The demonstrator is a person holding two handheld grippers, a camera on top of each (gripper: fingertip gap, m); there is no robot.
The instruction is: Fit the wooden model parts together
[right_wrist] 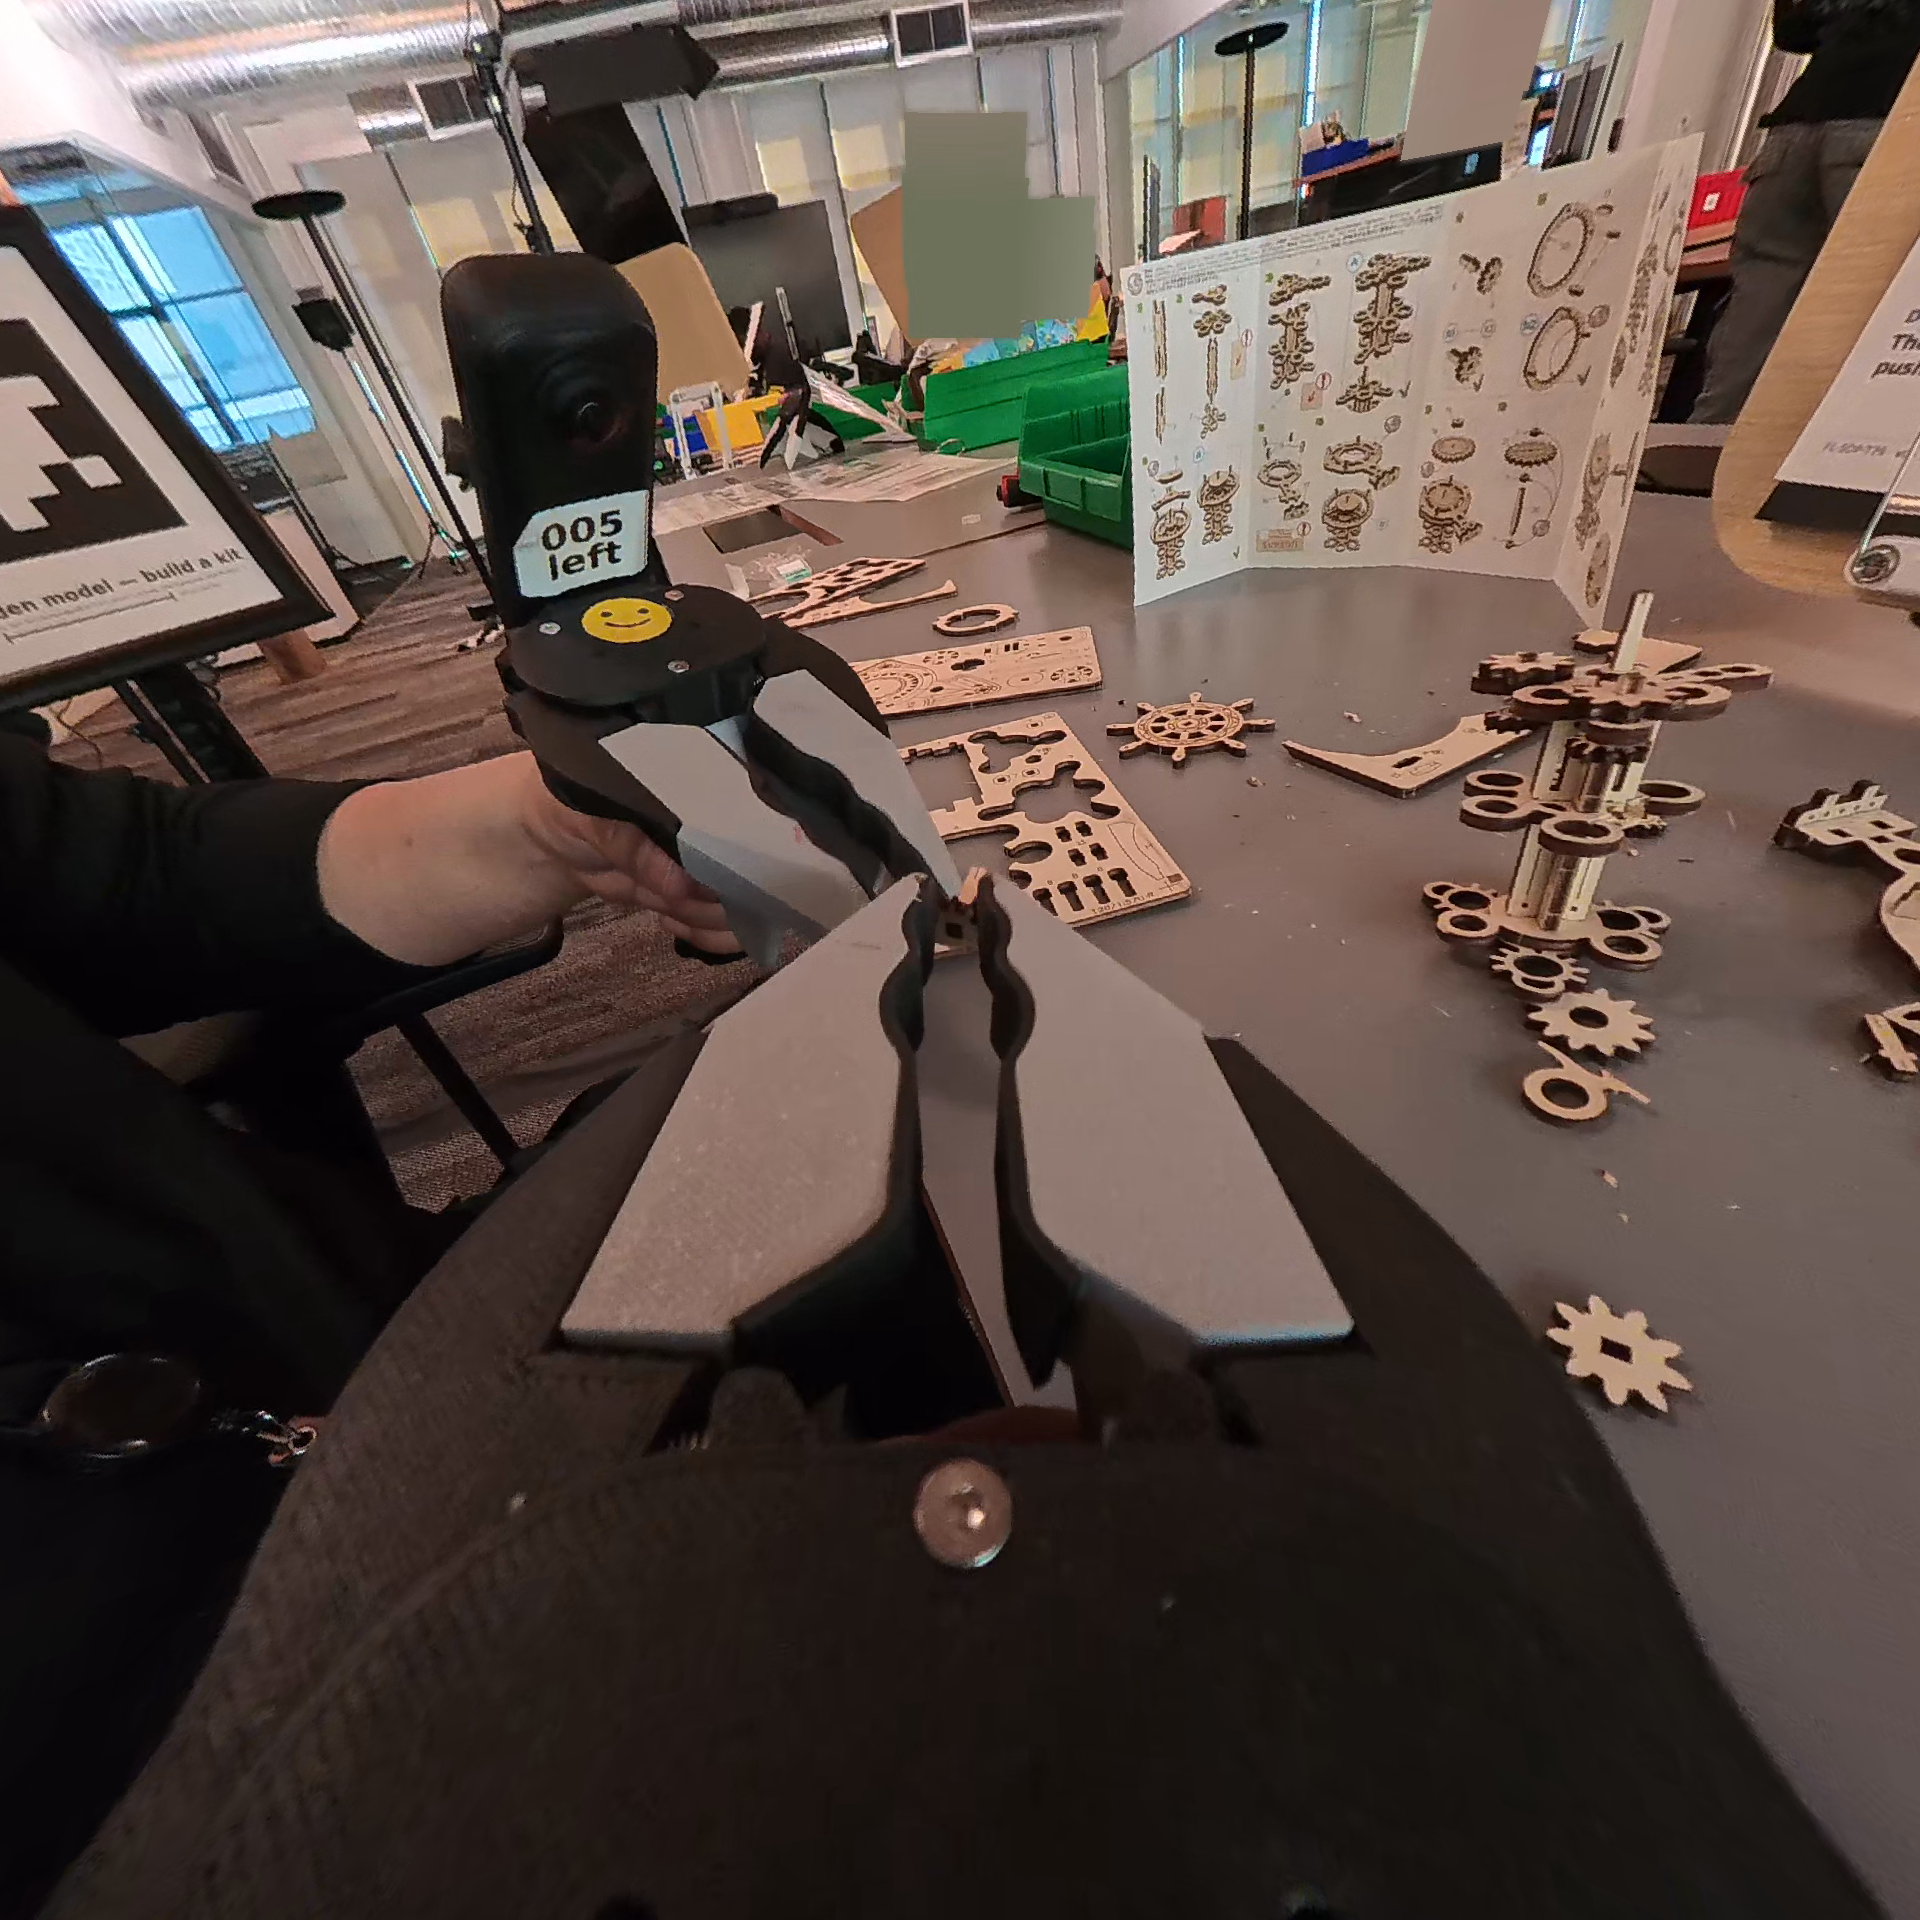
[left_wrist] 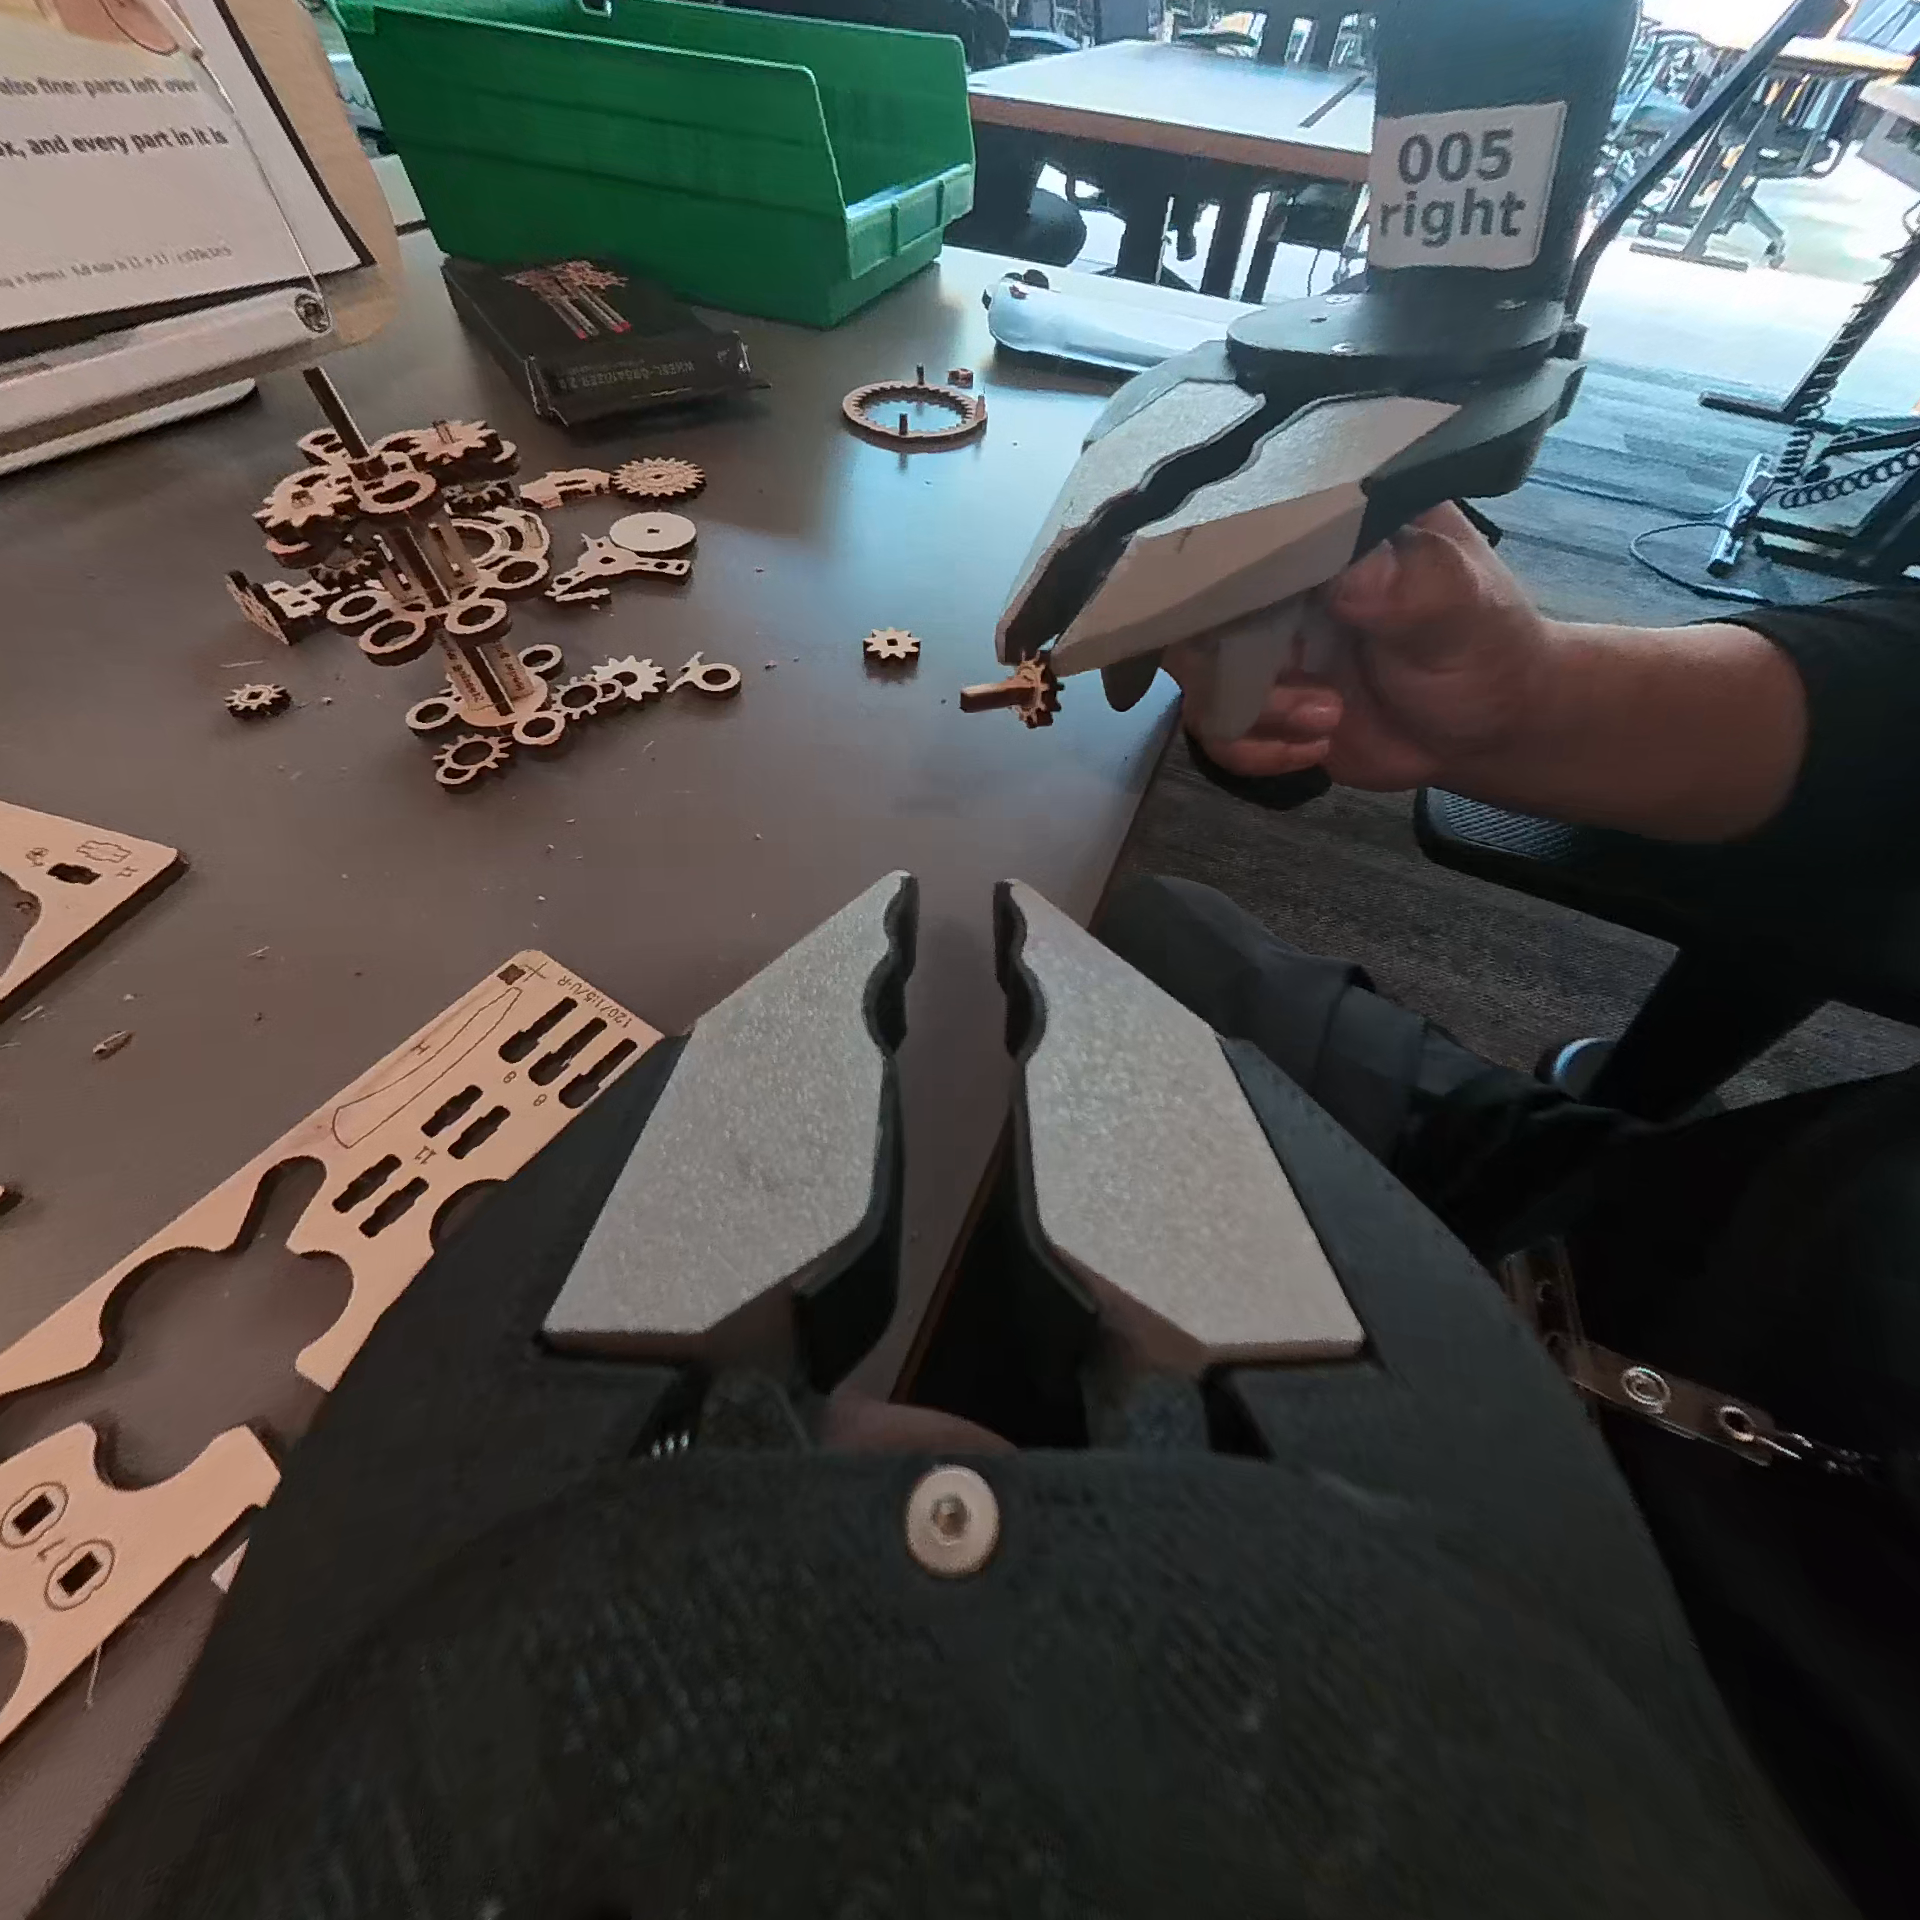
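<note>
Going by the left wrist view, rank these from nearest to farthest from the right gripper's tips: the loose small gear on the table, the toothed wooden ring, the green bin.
1. Loose small gear: on the table just left of the right gripper, whose jaws pinch a gear on a peg.
2. Toothed wooden ring: farther back on the table.
3. Green bin: at the far back left.

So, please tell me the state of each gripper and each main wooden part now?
Right gripper: shut on small gear with peg, held above the table edge.
Small gear with peg: pinched at the gear, peg pointing sideways.
Left gripper: open, empty.
Gear tower: standing upright on the table, partly built.
Loose gear: lying flat.
Green bin: open-topped.
</note>
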